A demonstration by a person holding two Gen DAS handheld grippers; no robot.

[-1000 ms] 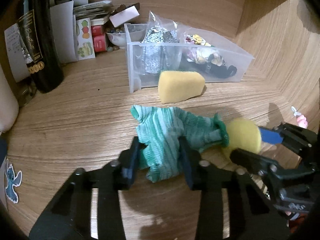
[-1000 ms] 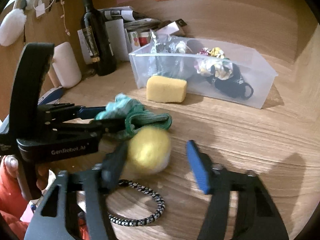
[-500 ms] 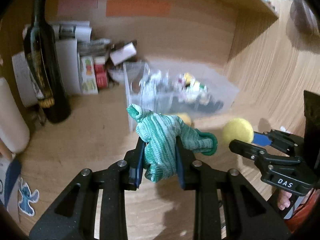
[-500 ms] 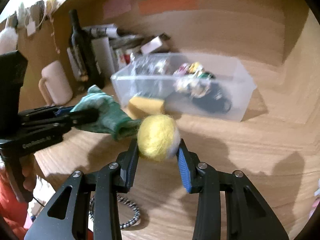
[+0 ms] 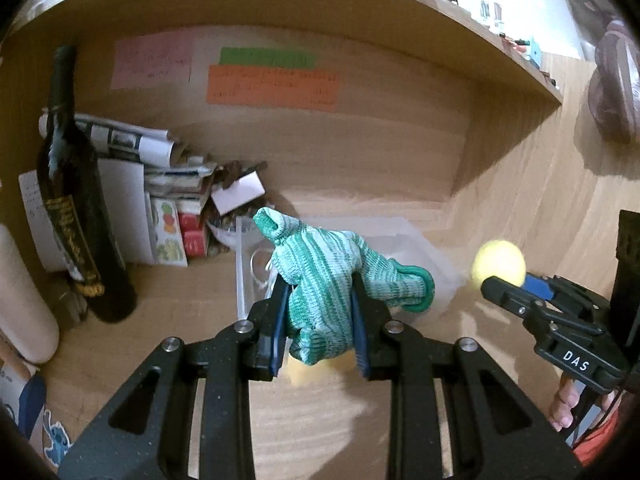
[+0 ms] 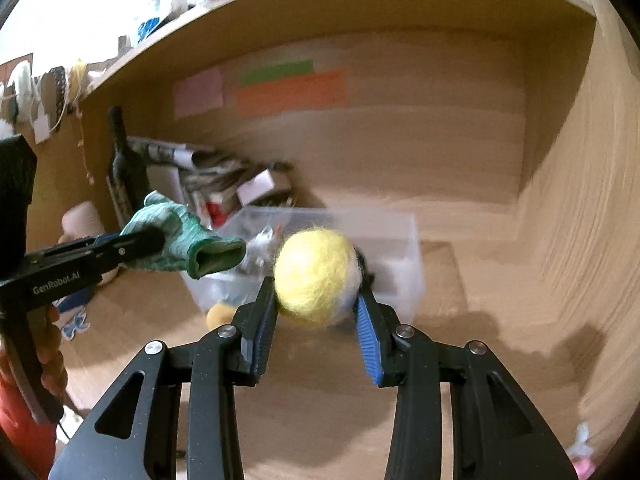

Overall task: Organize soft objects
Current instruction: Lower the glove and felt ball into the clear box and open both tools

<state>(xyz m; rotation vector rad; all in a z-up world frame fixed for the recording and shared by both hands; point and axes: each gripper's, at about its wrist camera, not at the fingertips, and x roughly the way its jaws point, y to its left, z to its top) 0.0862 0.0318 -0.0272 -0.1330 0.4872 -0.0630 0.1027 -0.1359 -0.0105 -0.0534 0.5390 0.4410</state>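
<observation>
My left gripper [image 5: 320,312] is shut on a green striped knit glove [image 5: 332,276] and holds it in the air in front of the clear plastic bin [image 5: 424,248]. My right gripper [image 6: 316,300] is shut on a fuzzy yellow ball [image 6: 316,276], also raised near the bin [image 6: 396,248]. The ball [image 5: 498,262] shows at the right of the left wrist view, and the glove [image 6: 180,240] at the left of the right wrist view. A yellow sponge [image 5: 320,368] lies on the desk below the glove, mostly hidden.
A dark wine bottle [image 5: 76,208] stands at the left, with papers and small boxes [image 5: 172,200] behind the bin. A white mug [image 5: 20,300] is at the far left. Wooden walls and a shelf enclose the desk nook.
Both grippers closed on their objects and lifted them off the desk, moving up toward the bin. The glove and ball now hang in the air.
</observation>
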